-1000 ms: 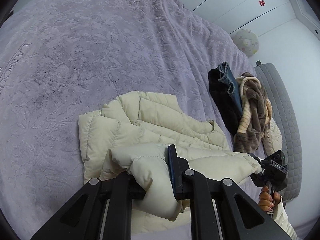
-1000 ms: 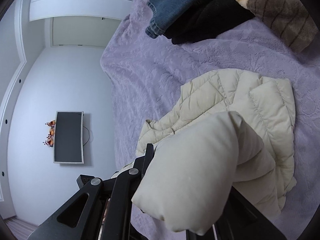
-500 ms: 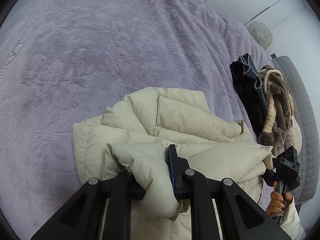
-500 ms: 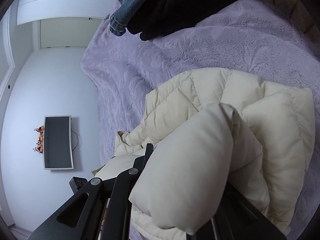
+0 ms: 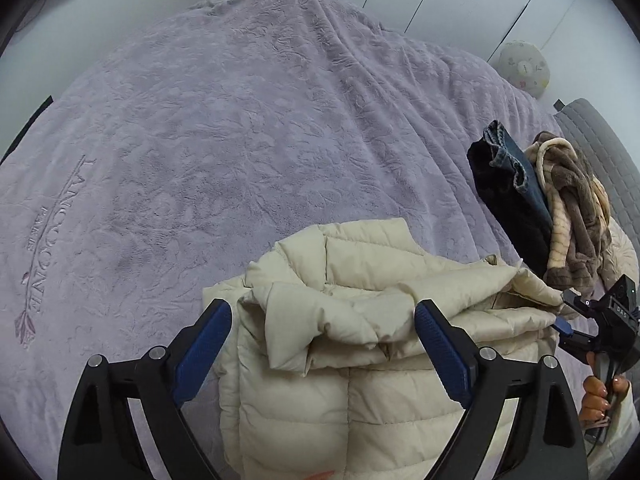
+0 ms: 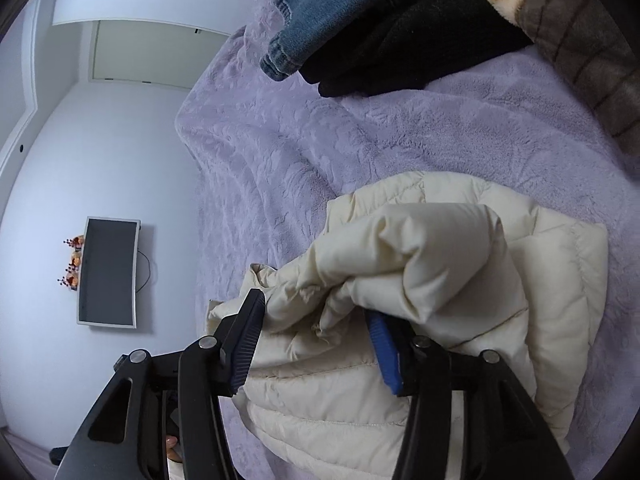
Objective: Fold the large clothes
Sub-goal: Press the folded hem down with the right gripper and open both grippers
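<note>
Both wrist views look down close over the bed [image 5: 240, 140], sharing the cream jacket [image 5: 360, 360] between them.

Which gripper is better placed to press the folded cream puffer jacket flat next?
Probably the left gripper: it hangs open over the cream puffer jacket. The right gripper sits at the fold's edge, bunched fabric between its open jaws.

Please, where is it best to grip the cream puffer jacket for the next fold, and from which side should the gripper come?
Probably the thick folded edge of the cream puffer jacket nearest the open left gripper, approached from the near side, level with the purple blanket. That rolled edge stands raised, so the fingers can close around it.
</note>
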A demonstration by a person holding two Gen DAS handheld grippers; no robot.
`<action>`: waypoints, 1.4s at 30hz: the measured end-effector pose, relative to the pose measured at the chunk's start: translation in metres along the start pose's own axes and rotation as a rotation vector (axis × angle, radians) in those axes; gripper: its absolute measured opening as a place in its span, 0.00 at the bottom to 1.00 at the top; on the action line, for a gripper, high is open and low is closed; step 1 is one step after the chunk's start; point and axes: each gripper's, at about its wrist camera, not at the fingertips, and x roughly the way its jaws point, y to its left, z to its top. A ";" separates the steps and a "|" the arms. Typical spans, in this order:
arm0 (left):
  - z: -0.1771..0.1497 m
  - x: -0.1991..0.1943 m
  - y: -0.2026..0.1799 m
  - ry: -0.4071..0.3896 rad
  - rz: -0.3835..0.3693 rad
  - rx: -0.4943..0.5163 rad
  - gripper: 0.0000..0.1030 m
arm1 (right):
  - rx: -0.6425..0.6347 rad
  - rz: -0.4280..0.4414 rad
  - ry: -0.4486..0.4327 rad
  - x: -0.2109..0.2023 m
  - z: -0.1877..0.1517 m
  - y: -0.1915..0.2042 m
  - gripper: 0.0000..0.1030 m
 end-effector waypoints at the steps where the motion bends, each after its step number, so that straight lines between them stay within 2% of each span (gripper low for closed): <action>1: 0.000 -0.004 0.000 -0.013 0.013 0.004 0.91 | -0.012 -0.009 -0.011 -0.004 0.000 0.002 0.54; 6: 0.000 -0.021 0.000 -0.080 0.044 -0.003 0.91 | -0.060 -0.057 -0.052 -0.022 -0.004 0.010 0.54; 10: -0.001 -0.012 -0.010 -0.067 0.036 0.045 0.91 | -0.111 -0.125 -0.066 -0.023 -0.007 0.014 0.50; 12: -0.002 -0.002 -0.020 -0.060 0.043 0.075 0.91 | -0.134 -0.151 -0.048 -0.014 -0.007 0.017 0.16; 14: -0.002 0.010 -0.030 -0.054 0.048 0.095 0.91 | -0.155 -0.163 -0.035 -0.003 -0.007 0.019 0.15; 18: 0.005 0.039 -0.042 -0.049 0.104 0.125 0.91 | -0.234 -0.282 -0.048 0.015 0.001 0.021 0.15; 22: 0.012 0.073 -0.032 -0.014 0.142 0.083 0.91 | -0.224 -0.358 -0.063 0.028 0.017 0.000 0.15; 24: 0.013 0.087 -0.025 0.001 0.148 0.060 0.91 | -0.200 -0.368 -0.062 0.036 0.021 -0.013 0.11; 27: 0.011 0.102 -0.021 0.013 0.156 0.052 0.91 | -0.184 -0.359 -0.061 0.043 0.024 -0.026 0.11; 33: 0.009 0.118 -0.017 0.025 0.146 0.046 0.91 | -0.135 -0.330 -0.065 0.050 0.029 -0.045 0.04; 36: 0.011 0.116 -0.015 0.034 0.145 0.040 0.91 | -0.103 -0.311 -0.065 0.045 0.031 -0.048 0.03; 42: 0.012 0.088 -0.001 0.025 0.141 0.027 0.91 | -0.089 -0.329 -0.088 0.024 0.028 -0.041 0.04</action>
